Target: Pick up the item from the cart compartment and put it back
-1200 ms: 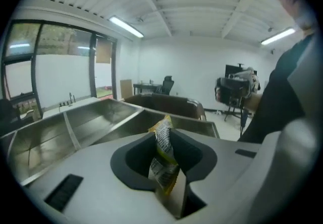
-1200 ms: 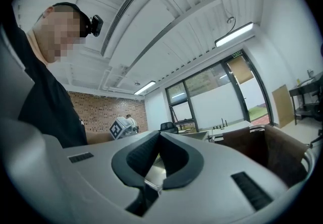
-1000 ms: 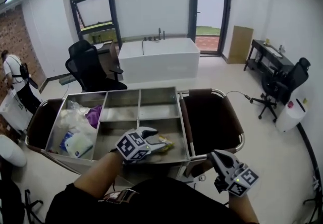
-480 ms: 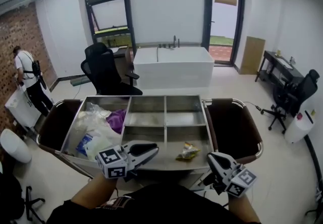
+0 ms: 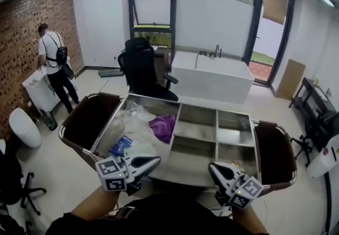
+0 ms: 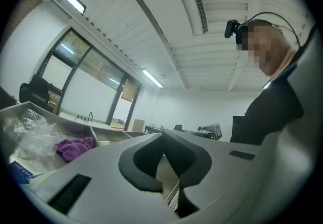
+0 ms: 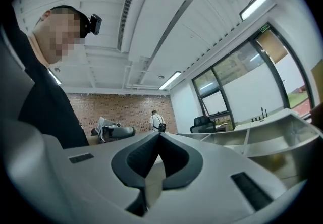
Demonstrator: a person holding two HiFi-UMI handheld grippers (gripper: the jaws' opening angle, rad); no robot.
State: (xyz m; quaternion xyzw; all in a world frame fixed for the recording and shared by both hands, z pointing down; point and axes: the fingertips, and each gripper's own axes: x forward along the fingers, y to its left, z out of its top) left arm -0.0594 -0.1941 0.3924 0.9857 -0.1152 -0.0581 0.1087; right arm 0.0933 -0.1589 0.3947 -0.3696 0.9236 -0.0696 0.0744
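Head view first: the steel cart now sits slanted across the frame, where a second ago it was square-on and lower down. Back then the left gripper was reaching into the near right compartment, fingers spread right at the yellow snack packet. Now it's pulled back to the near left edge of the cart, just in front of the compartment with the crumpled plastic bags, the purple cloth and a blue packet.

Its fingers have just been closing. The left gripper view shows the dark pads pressed together with nothing between them, so clenched and empty.

The snack packet is in that same near right compartment. Only a sliver of it peeks out past the right gripper, which hangs at the near right edge of the cart. The right gripper view shows those fingers clamped together too, nothing in them.

Background has swung round as well: the brick wall and the person with a backpack take up much more of the left side now. The black office chair and white tub sit behind the cart's far edge.
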